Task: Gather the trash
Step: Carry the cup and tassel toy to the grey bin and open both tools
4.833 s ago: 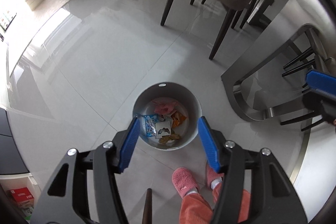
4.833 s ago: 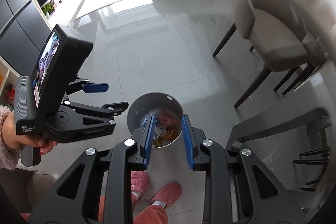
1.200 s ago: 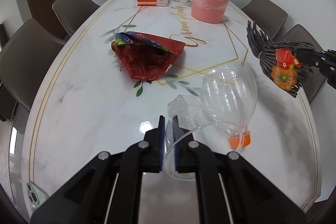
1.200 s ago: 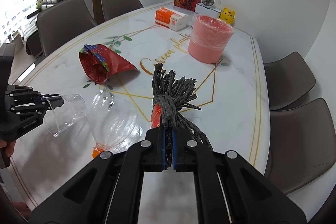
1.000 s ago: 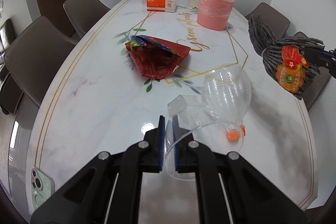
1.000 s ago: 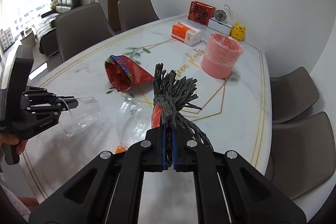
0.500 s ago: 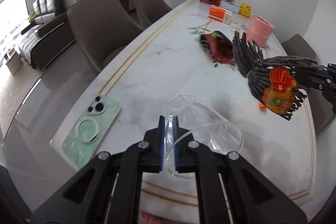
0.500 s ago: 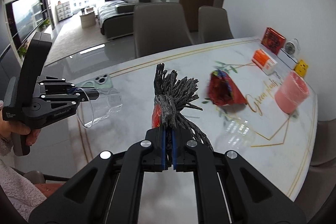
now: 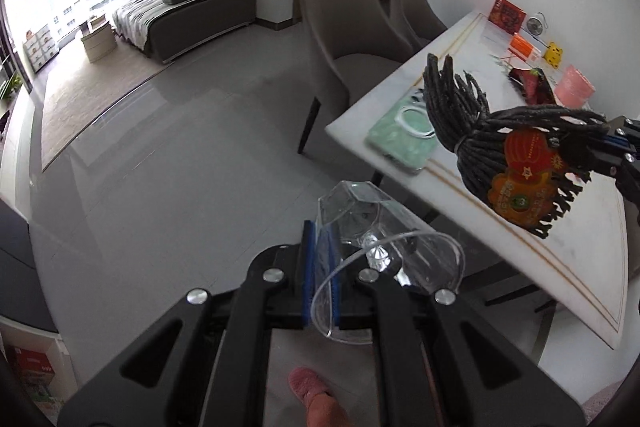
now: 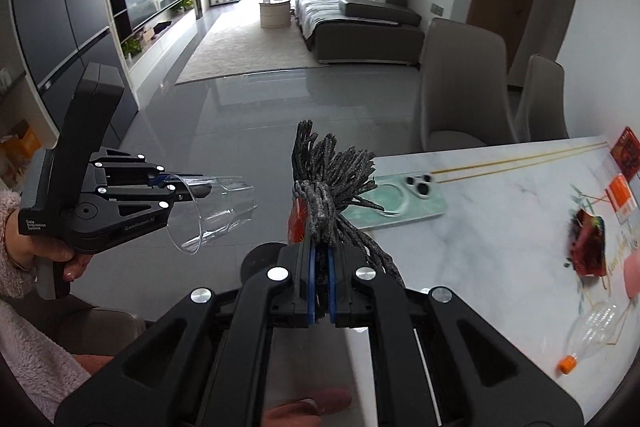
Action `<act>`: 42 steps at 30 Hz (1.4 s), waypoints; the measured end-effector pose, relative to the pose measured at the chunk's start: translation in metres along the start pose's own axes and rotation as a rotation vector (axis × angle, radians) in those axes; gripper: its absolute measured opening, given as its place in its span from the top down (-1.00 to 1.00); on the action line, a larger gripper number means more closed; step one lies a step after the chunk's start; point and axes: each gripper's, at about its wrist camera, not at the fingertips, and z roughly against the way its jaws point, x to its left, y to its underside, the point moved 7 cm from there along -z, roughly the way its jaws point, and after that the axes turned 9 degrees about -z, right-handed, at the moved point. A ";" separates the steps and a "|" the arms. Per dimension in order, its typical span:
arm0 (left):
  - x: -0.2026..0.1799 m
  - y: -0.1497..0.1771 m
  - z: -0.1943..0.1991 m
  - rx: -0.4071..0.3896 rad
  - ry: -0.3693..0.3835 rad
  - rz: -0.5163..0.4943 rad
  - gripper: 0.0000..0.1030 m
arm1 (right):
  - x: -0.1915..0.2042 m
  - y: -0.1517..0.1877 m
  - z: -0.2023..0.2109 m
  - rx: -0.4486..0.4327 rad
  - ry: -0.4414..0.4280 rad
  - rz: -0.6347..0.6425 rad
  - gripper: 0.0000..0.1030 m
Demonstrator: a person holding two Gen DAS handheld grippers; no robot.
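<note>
My left gripper [image 9: 320, 239] is shut on the rim of a clear plastic cup [image 9: 376, 239], held in the air over the grey floor beside the table; it also shows in the right wrist view [image 10: 218, 209]. My right gripper [image 10: 319, 267] is shut on a dark grey yarn tassel with a red and orange tag [image 10: 332, 187], held over the table's near corner; the tassel shows at right in the left wrist view [image 9: 516, 155]. On the marble table [image 10: 480, 239] lie a red wrapper [image 10: 588, 247] and a clear bottle with an orange cap [image 10: 592, 331].
A green phone [image 10: 396, 203] lies at the table's corner. Grey chairs [image 9: 344, 19] stand along the table. A pink tub [image 9: 574, 89] and small boxes sit at the far end. A sofa [image 10: 356, 7] stands across the open tiled floor. The person's pink slipper [image 9: 308, 383] is below.
Both grippers have swung left, away from the table toward the living room, each keeping its item. The table now sits at the right edge of both views.
</note>
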 end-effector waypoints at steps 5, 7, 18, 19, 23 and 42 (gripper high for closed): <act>0.061 0.039 -0.008 0.045 -0.037 0.041 0.86 | 0.055 0.005 -0.065 0.066 -0.040 0.014 0.93; 0.077 0.052 -0.021 0.064 -0.041 0.065 0.86 | 0.069 0.012 -0.098 0.098 -0.049 0.017 0.93; 0.115 0.123 -0.154 0.122 -0.031 0.141 0.85 | 0.089 0.098 -0.298 0.252 -0.040 0.038 0.93; 0.115 0.131 -0.171 0.130 -0.027 0.143 0.85 | 0.087 0.106 -0.312 0.261 -0.039 0.037 0.93; 0.111 0.159 -0.228 0.170 -0.020 0.148 0.85 | 0.081 0.141 -0.367 0.299 -0.041 0.023 0.92; 0.101 0.199 -0.340 0.258 0.019 0.116 0.85 | 0.045 0.192 -0.435 0.300 -0.013 -0.066 0.15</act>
